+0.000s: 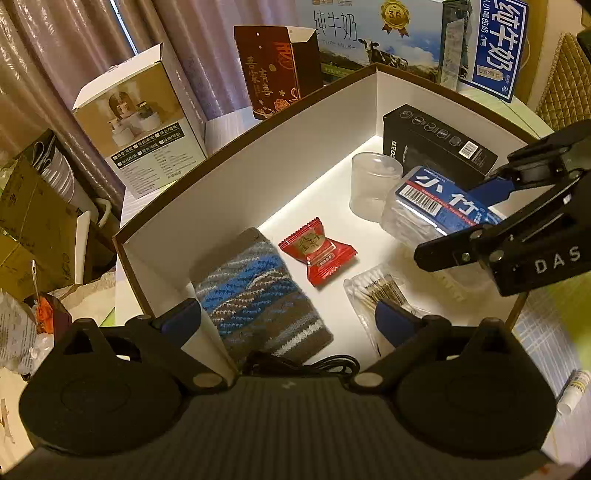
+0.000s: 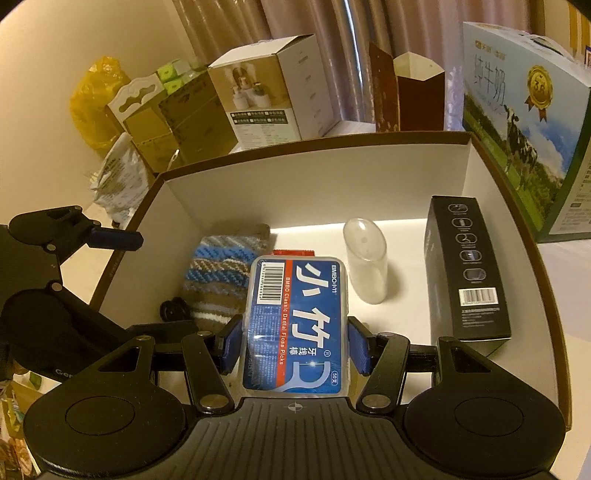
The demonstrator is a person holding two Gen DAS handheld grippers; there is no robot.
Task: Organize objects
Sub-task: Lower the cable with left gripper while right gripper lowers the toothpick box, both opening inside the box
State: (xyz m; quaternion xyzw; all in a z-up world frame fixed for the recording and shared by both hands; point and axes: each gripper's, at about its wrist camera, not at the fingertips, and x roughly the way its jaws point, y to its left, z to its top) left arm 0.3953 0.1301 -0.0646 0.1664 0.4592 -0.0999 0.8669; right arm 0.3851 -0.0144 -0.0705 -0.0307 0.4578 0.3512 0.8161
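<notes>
A clear floss pick box point(image 2: 297, 325) with a blue label sits between my right gripper's point(image 2: 295, 347) blue pads, which are shut on its sides above the white-lined storage box point(image 2: 332, 181). In the left wrist view the same floss pick box point(image 1: 432, 210) hangs at the right over the storage box wall point(image 1: 295, 147), held by the right gripper point(image 1: 469, 225). My left gripper point(image 1: 288, 321) stands open above a striped knitted pouch point(image 1: 258, 295). A red candy packet point(image 1: 317, 251), a bag of cotton swabs point(image 1: 376, 291), a clear cup point(image 1: 373, 184) and a black carton point(image 1: 439, 147) lie inside.
Milk cartons point(image 1: 369, 33), a dark red gift box point(image 1: 269, 70) and a white product box point(image 1: 144, 118) stand behind the storage box. Cardboard boxes point(image 1: 33, 221) and bags crowd the left. A black cable point(image 1: 314, 363) lies by the pouch. A small tube point(image 1: 574, 391) lies outside at the right.
</notes>
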